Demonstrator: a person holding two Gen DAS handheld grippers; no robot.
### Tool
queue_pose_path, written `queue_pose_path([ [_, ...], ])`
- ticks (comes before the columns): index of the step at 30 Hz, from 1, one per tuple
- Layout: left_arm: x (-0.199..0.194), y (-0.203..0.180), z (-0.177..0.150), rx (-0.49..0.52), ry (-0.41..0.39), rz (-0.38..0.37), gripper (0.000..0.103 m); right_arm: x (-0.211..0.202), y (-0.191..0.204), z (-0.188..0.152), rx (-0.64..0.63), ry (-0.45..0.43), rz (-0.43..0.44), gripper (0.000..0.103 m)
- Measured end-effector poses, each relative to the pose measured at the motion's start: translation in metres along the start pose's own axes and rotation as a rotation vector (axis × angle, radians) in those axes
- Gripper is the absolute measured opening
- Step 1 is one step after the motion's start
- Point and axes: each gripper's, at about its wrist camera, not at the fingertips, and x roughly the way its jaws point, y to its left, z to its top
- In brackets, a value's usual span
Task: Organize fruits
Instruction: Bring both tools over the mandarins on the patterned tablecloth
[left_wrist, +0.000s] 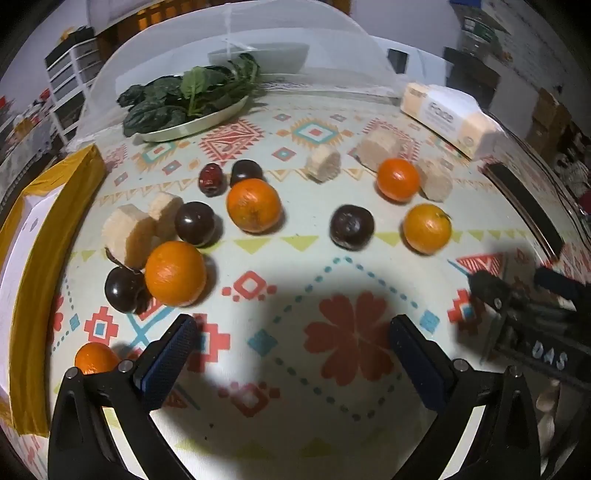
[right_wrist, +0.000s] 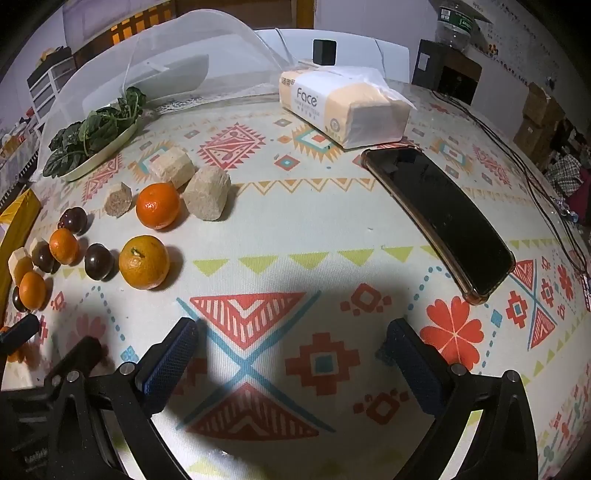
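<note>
- Left gripper (left_wrist: 291, 354): jaws wide apart, empty; oranges (left_wrist: 175, 273) and plums (left_wrist: 351, 225) lie ahead, toward the table's (left_wrist: 295, 424) left edge.
- Right gripper (right_wrist: 291, 354): likewise spread, empty; fruit sits far left, so the left hand is nearer.

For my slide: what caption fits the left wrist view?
Open left gripper hovers over oranges, dark plums and pale chunks.

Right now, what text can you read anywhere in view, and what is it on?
"Face": on the tissue pack, clear in the right wrist view, blurred in the left.
"DAS": on the right gripper, seen at the edge of the left wrist view; it may be cut off.
Smaller print under "Face": too small to read.
Bottle label: too blurred to read.
</note>
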Motion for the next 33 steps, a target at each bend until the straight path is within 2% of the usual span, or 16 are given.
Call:
queue_pose_path([
  [4,-0.008,-0.001,-0.009,0.043,0.009,-0.044,0.103,0.000,0.001,-0.001,0.001,-0.004,-0.007,0.103],
  [6,-0.019,0.001,-0.014,0.027,-0.029,-0.077,0.103,0.000,0.001,-0.001,0.004,-0.006,-0.011,0.103],
  [8,-0.039,0.013,-0.020,0.007,-0.097,-0.086,0.103,-0.003,0.000,-0.004,0.017,-0.011,-0.015,0.103],
  [9,-0.056,0.019,-0.023,-0.029,-0.114,-0.122,0.103,-0.005,-0.001,-0.007,0.022,-0.018,-0.018,0.103],
  [10,-0.074,0.029,-0.028,-0.054,-0.167,-0.152,0.103,-0.010,-0.002,-0.008,0.026,-0.034,-0.019,0.103],
  [12,-0.107,0.054,-0.035,-0.097,-0.264,-0.189,0.103,-0.029,-0.002,-0.014,0.024,-0.110,-0.028,0.102],
  [14,-0.136,0.076,-0.038,-0.111,-0.348,-0.146,0.103,-0.052,0.001,-0.019,0.003,-0.179,-0.016,0.102],
  [16,-0.164,0.096,-0.034,-0.116,-0.415,-0.066,0.103,-0.084,0.009,-0.022,-0.024,-0.285,-0.007,0.102],
  [19,-0.205,0.125,-0.029,-0.119,-0.563,0.058,0.103,-0.129,0.025,-0.024,-0.073,-0.454,0.020,0.103],
  [22,-0.231,0.136,-0.027,-0.090,-0.639,0.130,0.103,-0.139,0.045,-0.016,-0.108,-0.431,0.133,0.103],
  [25,-0.224,0.149,-0.028,-0.079,-0.590,0.097,0.103,-0.122,0.072,-0.013,-0.137,-0.325,0.287,0.102],
  [26,-0.220,0.153,-0.030,-0.083,-0.568,0.089,0.103,-0.115,0.082,-0.014,-0.153,-0.292,0.319,0.099],
  [31,-0.166,0.162,-0.043,-0.109,-0.385,0.002,0.103,-0.083,0.109,-0.013,-0.200,-0.214,0.383,0.078],
  [32,-0.154,0.161,-0.047,-0.105,-0.362,-0.014,0.102,-0.077,0.110,-0.015,-0.194,-0.190,0.415,0.071],
  [33,-0.144,0.155,-0.053,-0.093,-0.346,-0.017,0.096,-0.073,0.113,-0.013,-0.189,-0.172,0.444,0.066],
])
